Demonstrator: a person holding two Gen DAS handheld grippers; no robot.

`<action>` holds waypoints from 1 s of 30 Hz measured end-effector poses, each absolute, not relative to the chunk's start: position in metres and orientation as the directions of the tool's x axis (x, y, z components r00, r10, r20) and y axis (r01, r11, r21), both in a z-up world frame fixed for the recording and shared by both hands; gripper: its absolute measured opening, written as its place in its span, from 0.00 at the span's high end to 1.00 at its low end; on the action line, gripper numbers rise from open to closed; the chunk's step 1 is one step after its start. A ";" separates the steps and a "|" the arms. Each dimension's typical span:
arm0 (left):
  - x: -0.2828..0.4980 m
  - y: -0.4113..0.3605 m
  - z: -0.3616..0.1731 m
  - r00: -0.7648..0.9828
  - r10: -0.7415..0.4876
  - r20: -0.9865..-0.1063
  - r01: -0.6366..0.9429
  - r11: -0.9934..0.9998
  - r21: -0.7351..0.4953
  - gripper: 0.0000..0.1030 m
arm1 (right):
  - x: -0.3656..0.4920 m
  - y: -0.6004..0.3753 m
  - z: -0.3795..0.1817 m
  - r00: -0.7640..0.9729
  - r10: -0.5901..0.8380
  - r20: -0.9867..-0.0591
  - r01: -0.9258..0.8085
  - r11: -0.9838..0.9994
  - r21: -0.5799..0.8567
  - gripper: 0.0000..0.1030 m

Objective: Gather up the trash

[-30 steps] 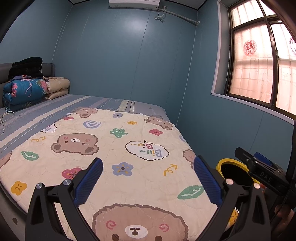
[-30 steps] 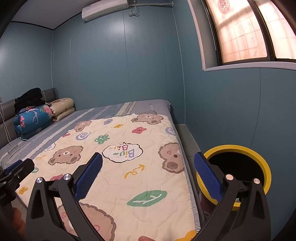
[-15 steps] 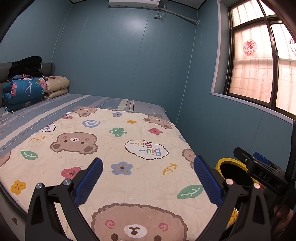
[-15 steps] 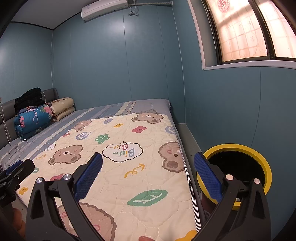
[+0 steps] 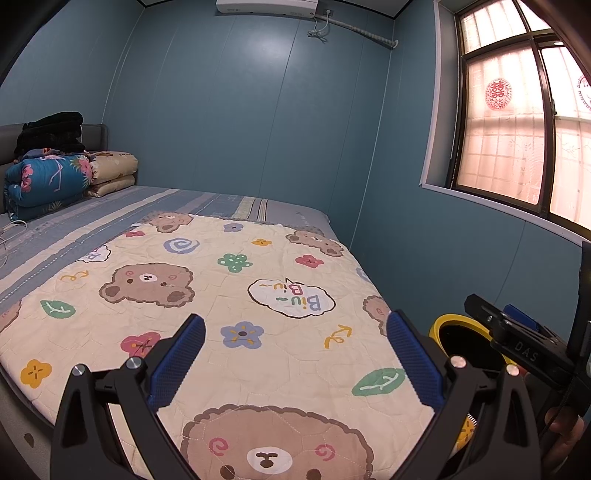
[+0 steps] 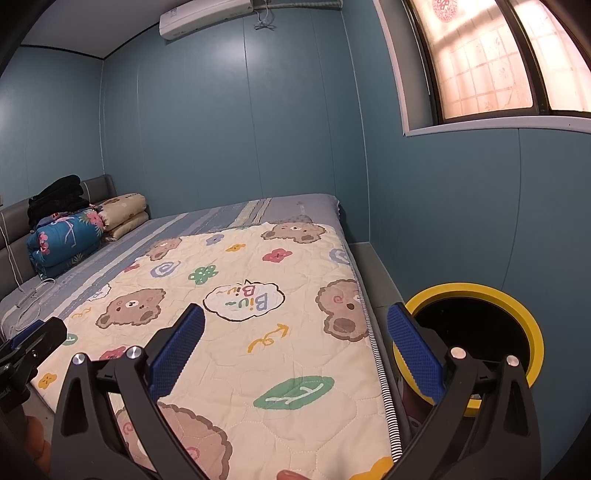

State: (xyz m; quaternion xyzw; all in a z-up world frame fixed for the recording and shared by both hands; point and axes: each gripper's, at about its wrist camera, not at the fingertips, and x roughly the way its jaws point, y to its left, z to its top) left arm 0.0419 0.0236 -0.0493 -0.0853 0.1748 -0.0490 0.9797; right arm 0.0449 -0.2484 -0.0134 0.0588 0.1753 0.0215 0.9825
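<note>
Nothing moved: two hand-held grippers point(image 5: 295, 356) point(image 6: 295, 354) (both agape).

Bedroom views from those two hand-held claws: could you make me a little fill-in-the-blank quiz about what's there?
1. The bin beside the bed has a rim coloured ____.
2. Both the left gripper and the right gripper are ____, holding nothing.
3. The quilt on the bed is printed with flowers and brown ____.
4. The air conditioner is mounted high on the ____.

Missing words: yellow; open; bears; wall
</note>
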 end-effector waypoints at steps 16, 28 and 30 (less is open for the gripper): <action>0.042 0.022 -0.051 0.933 -0.130 -0.335 0.071 0.981 -0.182 0.08 | 0.046 -0.248 -0.016 0.935 0.062 -0.349 -0.018 0.992 0.128 0.08; 0.042 0.022 -0.052 0.930 -0.136 -0.341 0.076 0.980 -0.185 0.08 | 0.047 -0.248 -0.019 0.931 0.063 -0.360 -0.014 0.990 0.137 0.08; 0.042 0.023 -0.052 0.930 -0.138 -0.342 0.076 0.979 -0.187 0.08 | 0.047 -0.248 -0.019 0.931 0.062 -0.361 -0.013 0.990 0.137 0.08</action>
